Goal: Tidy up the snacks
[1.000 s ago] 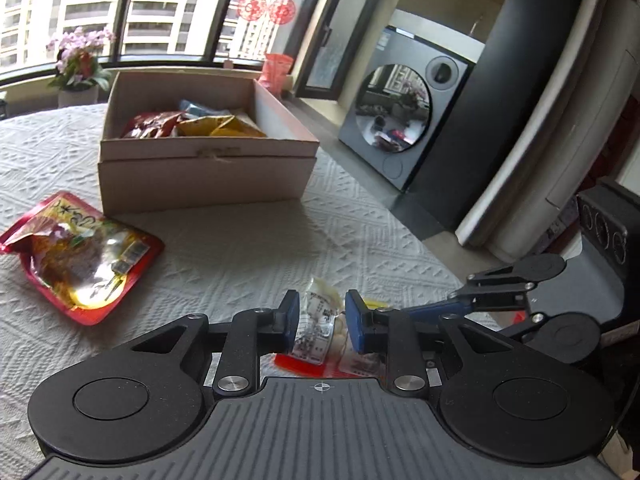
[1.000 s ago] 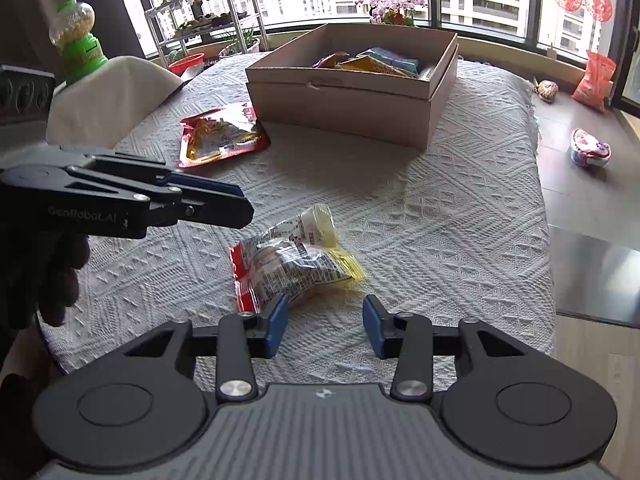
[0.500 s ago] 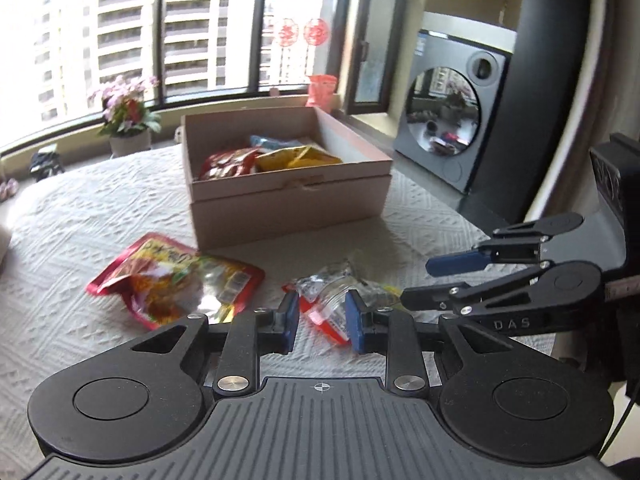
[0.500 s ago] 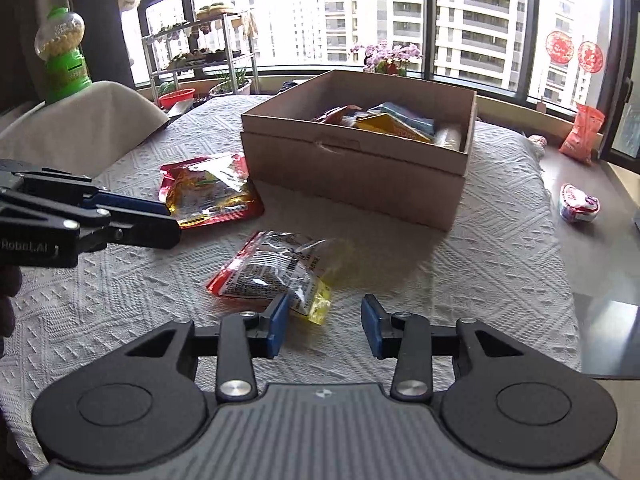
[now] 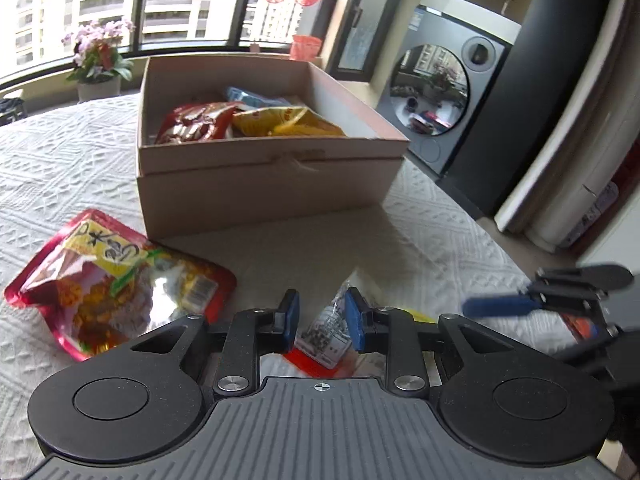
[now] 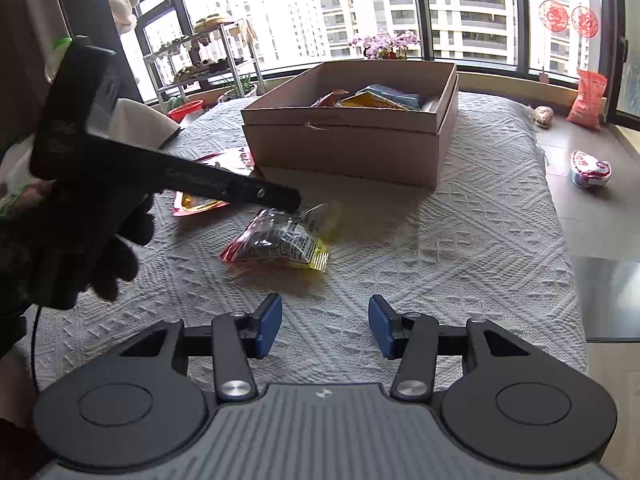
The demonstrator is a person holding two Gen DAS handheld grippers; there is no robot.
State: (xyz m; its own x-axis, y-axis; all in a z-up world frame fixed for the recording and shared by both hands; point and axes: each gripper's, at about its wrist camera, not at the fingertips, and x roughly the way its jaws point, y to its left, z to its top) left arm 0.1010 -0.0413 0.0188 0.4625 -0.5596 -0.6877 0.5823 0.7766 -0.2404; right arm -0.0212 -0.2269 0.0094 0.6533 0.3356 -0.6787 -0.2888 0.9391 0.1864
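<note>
A clear, red and yellow snack packet (image 6: 280, 240) lies on the white knitted tablecloth (image 6: 460, 240) in front of an open cardboard box (image 6: 352, 152). My left gripper (image 5: 322, 320) is right over it with its jaws a little apart; the packet (image 5: 328, 328) shows between and below the fingers, and I cannot tell whether they grip it. In the right wrist view the left gripper (image 6: 294, 200) touches the packet's top. My right gripper (image 6: 324, 322) is open and empty, nearer than the packet. The box (image 5: 260, 176) holds several snack bags (image 5: 248, 120).
A big red and yellow snack bag (image 5: 112, 284) lies left of the box, also showing behind the left gripper (image 6: 208, 200). A flower pot (image 5: 98, 60) stands at the window. The table edge drops off at the right (image 6: 560, 220). A washing machine (image 5: 440, 92) stands beyond.
The left gripper has moved toward the box, with the packet still between its fingers. The right gripper has pulled back from the packet and opened wider.
</note>
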